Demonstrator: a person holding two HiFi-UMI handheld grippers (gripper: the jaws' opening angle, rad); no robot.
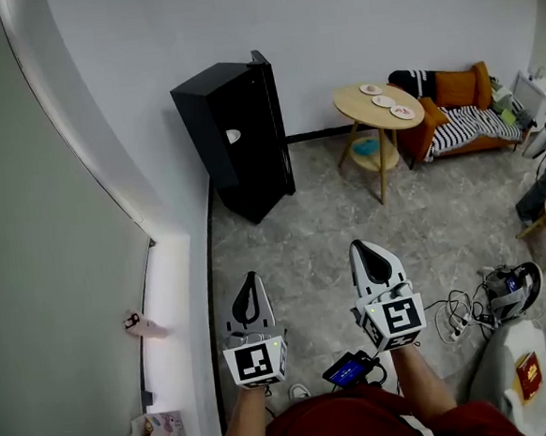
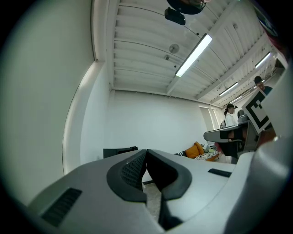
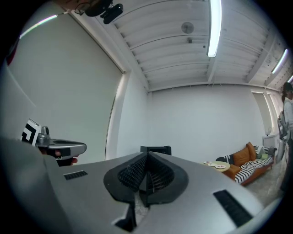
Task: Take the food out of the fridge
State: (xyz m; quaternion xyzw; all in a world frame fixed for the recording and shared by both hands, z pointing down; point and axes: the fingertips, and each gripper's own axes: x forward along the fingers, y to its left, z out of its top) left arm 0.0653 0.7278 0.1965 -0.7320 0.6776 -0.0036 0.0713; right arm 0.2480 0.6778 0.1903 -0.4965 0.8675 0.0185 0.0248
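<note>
- The left gripper (image 1: 250, 280) is at 6 o'clock in the head view, low and just left of centre. Its jaws are pressed together with nothing between them, as the left gripper view (image 2: 146, 154) confirms.
- The right gripper (image 1: 366, 249) is just beside it at about 5 o'clock, a little further forward. Its jaws are likewise clenched and empty, pad against pad in the right gripper view (image 3: 147, 158).
- The black fridge (image 1: 238, 135) stands on the grey floor (image 1: 304, 248) at 12 o'clock from the grippers, well apart from both and against the white wall (image 1: 333, 19). Its inside cannot be seen from here.
- Both gripper views show the fridge small and far beyond the jaw tips (image 2: 120, 151) (image 3: 155, 149).
- A round wooden table (image 1: 362, 108) stands at 1 o'clock, right of the fridge, with three small plates (image 1: 384, 101) on it.
- An orange sofa (image 1: 455, 85) sits at 2 o'clock, just behind the table.
- Cables (image 1: 450, 316) lie on the floor at 4 o'clock.
</note>
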